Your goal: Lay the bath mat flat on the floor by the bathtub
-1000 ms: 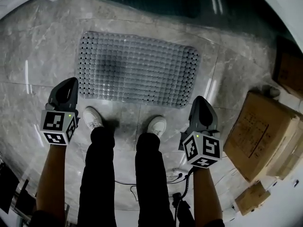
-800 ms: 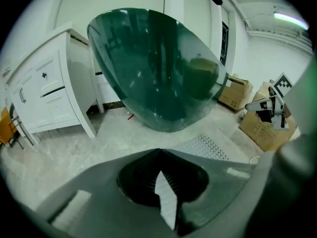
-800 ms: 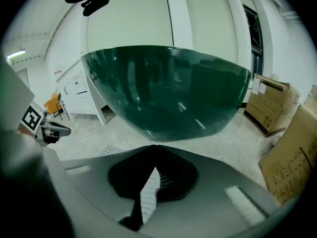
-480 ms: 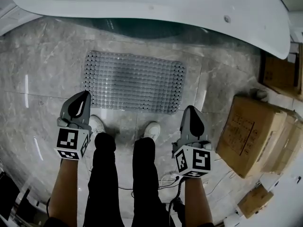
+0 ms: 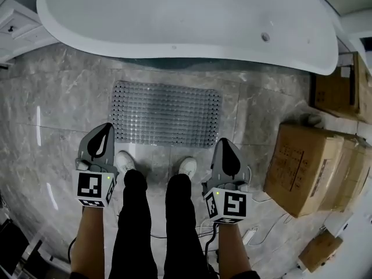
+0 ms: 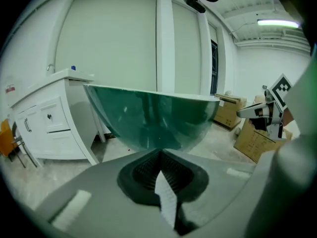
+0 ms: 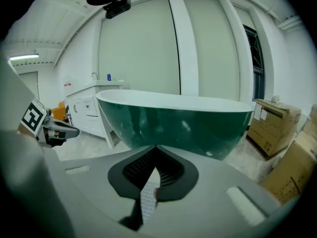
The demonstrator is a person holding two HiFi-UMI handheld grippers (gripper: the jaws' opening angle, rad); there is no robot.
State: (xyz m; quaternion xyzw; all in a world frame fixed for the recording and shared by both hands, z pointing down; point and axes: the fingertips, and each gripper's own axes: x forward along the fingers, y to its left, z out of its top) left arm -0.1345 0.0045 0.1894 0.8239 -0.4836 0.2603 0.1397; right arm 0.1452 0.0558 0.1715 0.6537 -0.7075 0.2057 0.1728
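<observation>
A person looks down on a bathroom with a white-lined, green-sided bathtub (image 5: pixel 174 16) across the top of the head view. The bath mat (image 5: pixel 165 114) lies on the grey marble floor (image 5: pixel 58 103) just beside the bathtub, its long side running parallel to the tub's wall. It looks fully spread, with no fold or lifted corner visible, so the task appears complete.

The mat is a translucent grey rectangle covered in a grid of small bumps, with a border of holes. It is probably soft rubber or plastic: light, limp rather than stiff, likely to sag if lifted by one point, and perhaps a little grippy on the tile. If it needed shifting, the two corners of the long edge farther from the bathtub would be the sensible places to pinch (one per gripper), keeping it stretched.

The left gripper (image 5: pixel 104 130) and right gripper (image 5: pixel 224 145) hang on the side of the mat away from the bathtub, apart from the mat, above the person's white shoes (image 5: pixel 187 166). Both point toward the bathtub and are held roughly level. Bare forearms (image 5: pixel 92 243) reach forward on either side of legs in black trousers, with the marker cubes facing upward. Each gripper's own view shows its jaws pressed together with nothing between them. Cardboard boxes (image 5: pixel 308 167) stand beyond the bathtub's right end.
</observation>
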